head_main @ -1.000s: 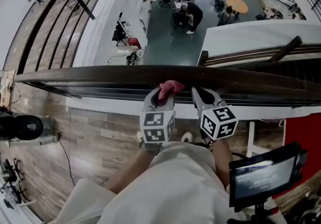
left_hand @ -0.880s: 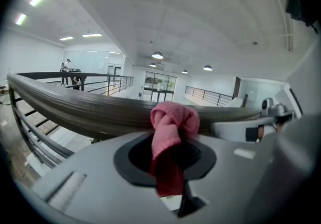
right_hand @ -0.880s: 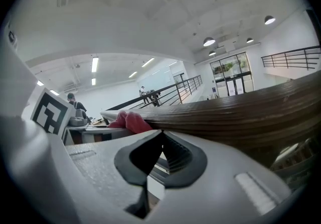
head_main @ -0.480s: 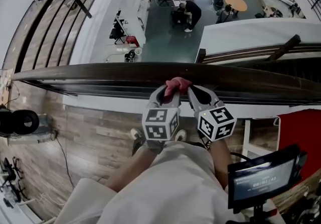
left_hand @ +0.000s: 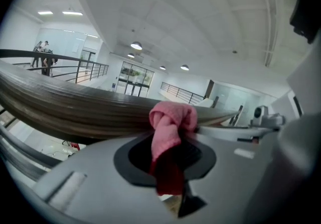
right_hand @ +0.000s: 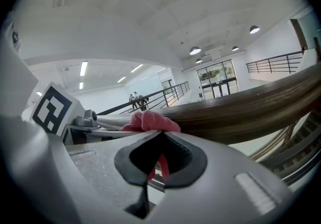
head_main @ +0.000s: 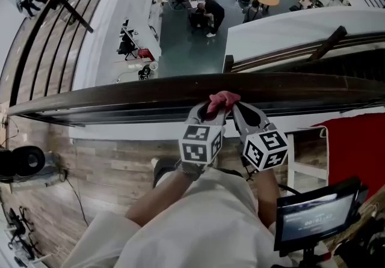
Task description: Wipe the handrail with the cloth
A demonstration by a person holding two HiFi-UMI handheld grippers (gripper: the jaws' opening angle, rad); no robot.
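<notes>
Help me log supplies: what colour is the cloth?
The cloth is pink, clearest in the left gripper view.

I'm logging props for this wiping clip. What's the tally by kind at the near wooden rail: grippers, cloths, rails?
grippers: 2, the left gripper and the right gripper
pink cloth: 1
wooden handrail: 1
total: 4

Both bare forearms reach forward side by side. The grey two-jaw left gripper (head_main: 210, 110) angles right, its jaws clamped on a bunched pink cloth (head_main: 224, 98). The matching right gripper (head_main: 237, 110) angles left, tips alongside, jaws pinched on the same cloth.
</notes>
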